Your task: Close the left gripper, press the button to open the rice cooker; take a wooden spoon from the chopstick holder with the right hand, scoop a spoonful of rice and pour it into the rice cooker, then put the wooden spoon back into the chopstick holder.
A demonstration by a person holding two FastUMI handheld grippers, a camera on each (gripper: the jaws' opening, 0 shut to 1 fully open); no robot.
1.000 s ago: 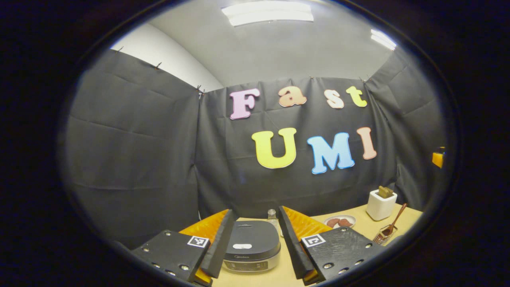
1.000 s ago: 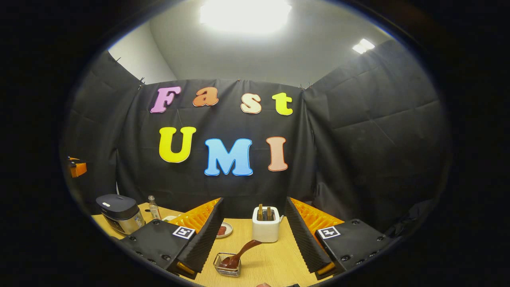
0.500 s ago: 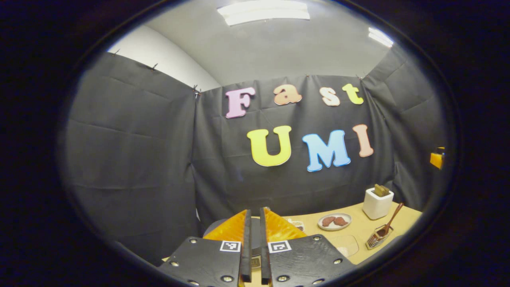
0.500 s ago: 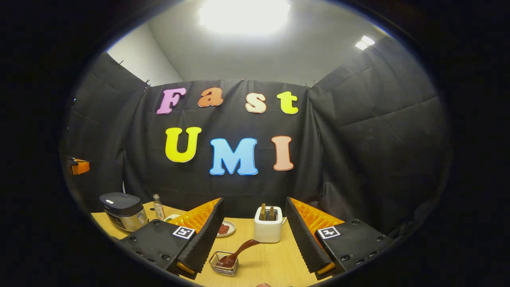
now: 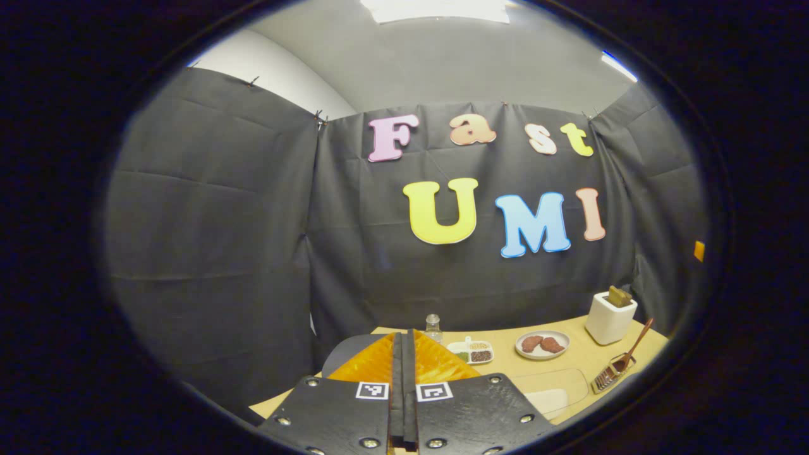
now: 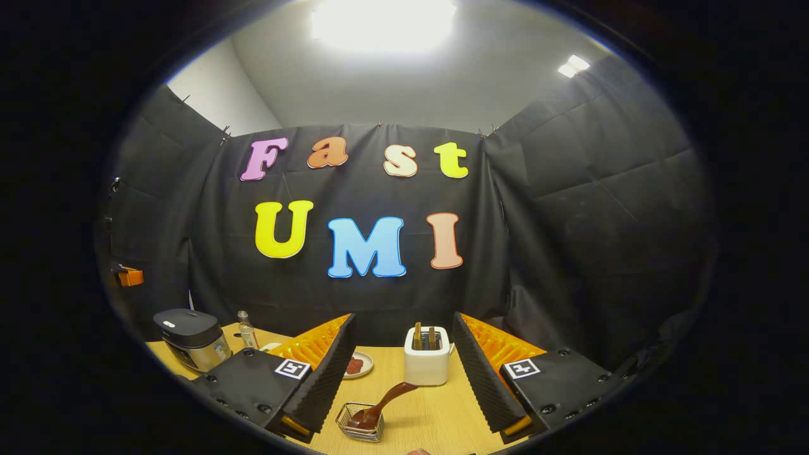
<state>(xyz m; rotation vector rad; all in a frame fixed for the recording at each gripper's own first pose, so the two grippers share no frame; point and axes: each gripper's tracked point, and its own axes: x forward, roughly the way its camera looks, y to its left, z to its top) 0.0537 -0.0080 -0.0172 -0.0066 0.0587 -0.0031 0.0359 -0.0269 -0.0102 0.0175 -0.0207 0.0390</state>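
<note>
My left gripper [image 5: 402, 338] is shut with nothing between its fingers, which meet in front of the dark rice cooker [image 5: 341, 357] and hide most of it. In the right gripper view the rice cooker [image 6: 189, 338] stands lid down at the table's far left. The wooden spoon [image 6: 387, 400] leans out of a small wire chopstick holder [image 6: 361, 428] just ahead of my right gripper [image 6: 403, 322], which is open and holds nothing. The left gripper view has the spoon [image 5: 634, 345] and holder [image 5: 608, 378] far to the right.
On the wooden table [image 6: 430, 411] stand a white toaster [image 6: 427, 363], a plate of brown pieces [image 5: 542, 344], a divided dish [image 5: 471, 351], a small bottle [image 5: 433, 327] and a clear flat sheet [image 5: 559, 384]. Black cloth walls close the booth.
My left gripper went from wide open to shut and now covers the rice cooker in its view. The right gripper stayed open and barely moved.
</note>
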